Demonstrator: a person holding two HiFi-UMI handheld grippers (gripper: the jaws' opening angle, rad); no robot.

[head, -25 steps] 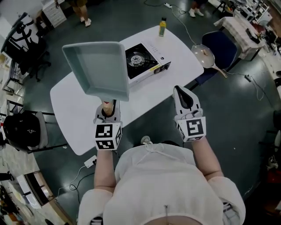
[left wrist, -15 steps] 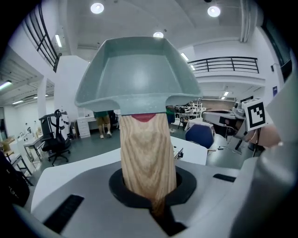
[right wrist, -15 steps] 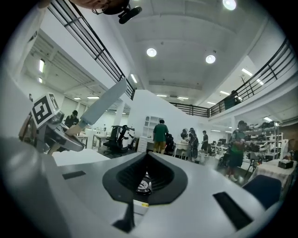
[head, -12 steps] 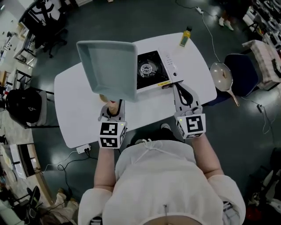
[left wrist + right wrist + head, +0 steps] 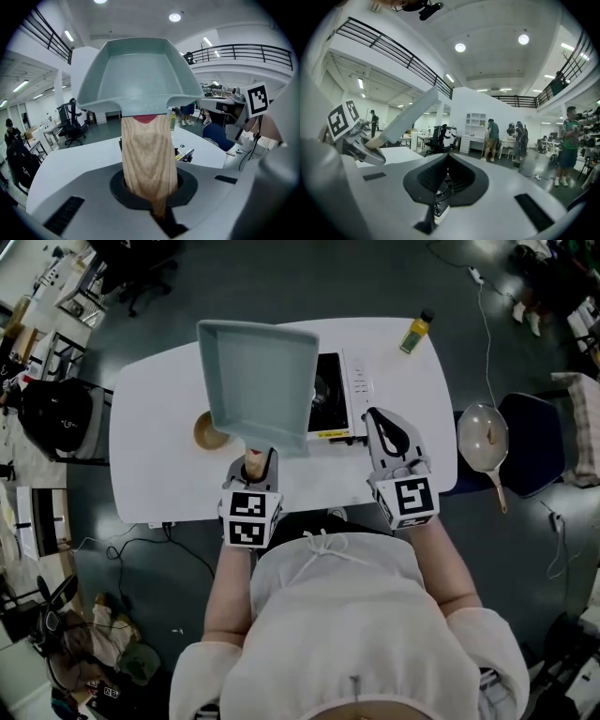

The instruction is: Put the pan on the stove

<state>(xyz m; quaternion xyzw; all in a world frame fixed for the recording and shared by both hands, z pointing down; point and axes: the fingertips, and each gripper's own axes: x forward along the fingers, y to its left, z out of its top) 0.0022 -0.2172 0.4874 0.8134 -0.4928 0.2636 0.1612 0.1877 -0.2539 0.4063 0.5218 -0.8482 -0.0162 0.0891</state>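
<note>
Pan [image 5: 258, 381] hangs in the air over the white surface [image 5: 150, 465], not set down on anything. It is square and grey-green, with a pale wooden handle [image 5: 149, 154]. My left gripper [image 5: 255, 463] is clamped tight on the end of that handle; in the left gripper view the wood fills the gap between the jaws and rises straight up to the pan's hollow, which faces the camera.

From the head view the pan covers the left part of the stove [image 5: 330, 401], which sits on the surface near its far edge with its burner partly showing past the pan's right rim. I cannot tell how high above the stove the pan is.

My right gripper [image 5: 388, 432] is at the near right of the stove, above the surface's edge, its jaws closed together with nothing in them.

Just left of the pan, a small round tan disc [image 5: 205, 432] lies on the surface. A yellow bottle [image 5: 416, 331] stands at the far right corner. Off the surface to the right, a second, round pan [image 5: 482, 437] rests on a dark chair [image 5: 536, 444].
</note>
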